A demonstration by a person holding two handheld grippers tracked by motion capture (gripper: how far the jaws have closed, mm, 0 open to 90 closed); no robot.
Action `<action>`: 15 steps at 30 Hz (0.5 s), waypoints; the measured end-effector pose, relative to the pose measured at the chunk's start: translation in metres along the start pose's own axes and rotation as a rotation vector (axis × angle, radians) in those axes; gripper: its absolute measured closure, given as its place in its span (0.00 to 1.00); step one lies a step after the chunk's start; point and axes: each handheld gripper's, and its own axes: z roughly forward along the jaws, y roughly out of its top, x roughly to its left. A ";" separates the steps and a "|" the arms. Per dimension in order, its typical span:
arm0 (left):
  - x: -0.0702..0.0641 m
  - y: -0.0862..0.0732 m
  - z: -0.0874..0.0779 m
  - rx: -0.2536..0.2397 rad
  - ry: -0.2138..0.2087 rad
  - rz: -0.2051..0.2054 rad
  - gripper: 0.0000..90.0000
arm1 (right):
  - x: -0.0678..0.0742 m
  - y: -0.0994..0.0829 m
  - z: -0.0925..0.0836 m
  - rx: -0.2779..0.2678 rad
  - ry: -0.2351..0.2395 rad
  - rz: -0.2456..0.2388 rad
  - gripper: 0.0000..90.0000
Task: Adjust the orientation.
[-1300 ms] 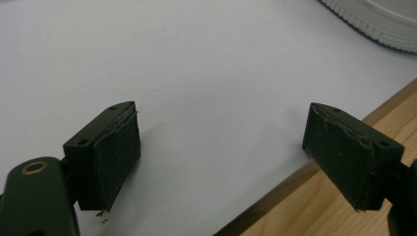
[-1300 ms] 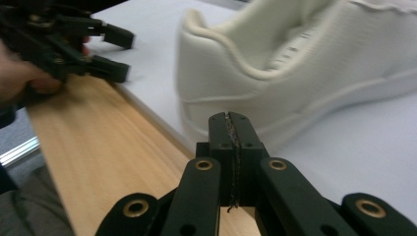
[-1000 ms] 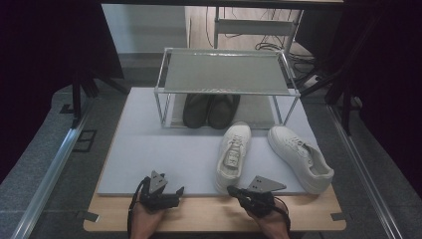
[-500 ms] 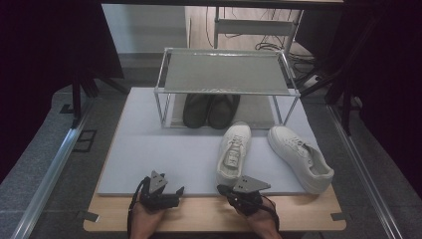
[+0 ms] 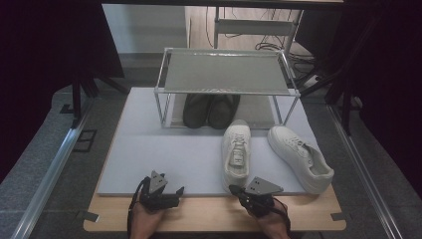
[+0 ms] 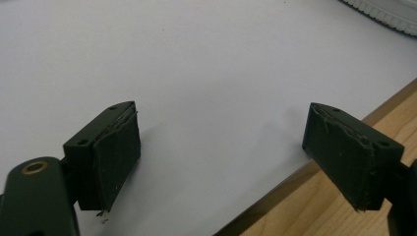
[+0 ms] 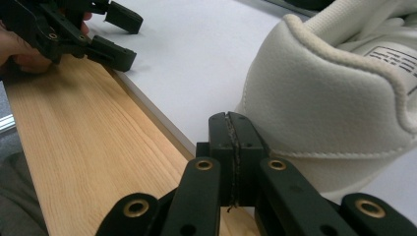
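White sneaker heel [image 7: 334, 113] sits just beside the right gripper [image 7: 231, 123], jaws pressed together empty; left gripper [image 6: 216, 147] gapes wide over the mat [image 6: 196, 64].

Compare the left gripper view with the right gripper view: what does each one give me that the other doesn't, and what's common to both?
Left gripper view: its own fingers standing wide apart, nothing between them.

Right gripper view: its fingers pressed shut just short of the white sneaker's heel, plus a hand holding the left gripper farther off.

Both: the white mat, the wooden table edge, and some white sneaker, though the left gripper view catches just a sliver of ribbed sole at its top corner.
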 end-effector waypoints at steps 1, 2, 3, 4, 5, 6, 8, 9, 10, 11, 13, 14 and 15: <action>0.000 0.000 0.000 0.000 0.000 0.000 0.16 | -0.001 -0.001 -0.001 -0.001 -0.004 0.001 1.00; 0.000 0.000 0.000 0.000 0.000 0.000 0.16 | -0.001 -0.002 -0.003 -0.002 -0.007 0.003 1.00; 0.000 0.000 0.000 0.000 0.000 0.000 0.16 | -0.002 -0.002 -0.004 -0.001 -0.014 -0.001 1.00; 0.000 0.000 0.000 0.000 0.000 0.000 0.16 | -0.002 -0.003 -0.006 0.000 -0.018 0.003 1.00; 0.000 0.000 0.000 0.000 0.000 0.000 0.16 | -0.003 -0.004 -0.007 0.002 -0.027 -0.001 1.00; 0.000 0.000 0.000 0.000 0.000 0.000 0.16 | -0.003 -0.005 -0.009 0.001 -0.028 0.003 1.00; 0.000 0.000 0.000 0.000 0.000 0.000 0.16 | -0.005 -0.006 -0.011 0.002 -0.036 0.003 1.00; 0.000 0.000 0.000 0.000 0.000 0.000 0.16 | -0.005 -0.007 -0.013 0.001 -0.040 0.007 1.00; 0.000 0.000 0.000 0.000 0.000 0.000 0.16 | -0.006 -0.008 -0.014 0.003 -0.047 0.007 1.00; 0.000 0.000 0.000 0.000 0.000 0.000 0.16 | -0.007 -0.009 -0.017 0.002 -0.054 0.008 1.00; 0.000 0.000 0.000 0.000 0.000 0.000 0.16 | -0.009 -0.012 -0.021 0.000 -0.065 0.012 1.00; 0.000 0.000 0.000 0.000 0.000 0.000 0.16 | -0.010 -0.013 -0.023 -0.003 -0.073 0.017 1.00; 0.000 0.000 0.000 0.000 0.000 0.000 0.16 | -0.011 -0.015 -0.025 -0.001 -0.079 0.021 1.00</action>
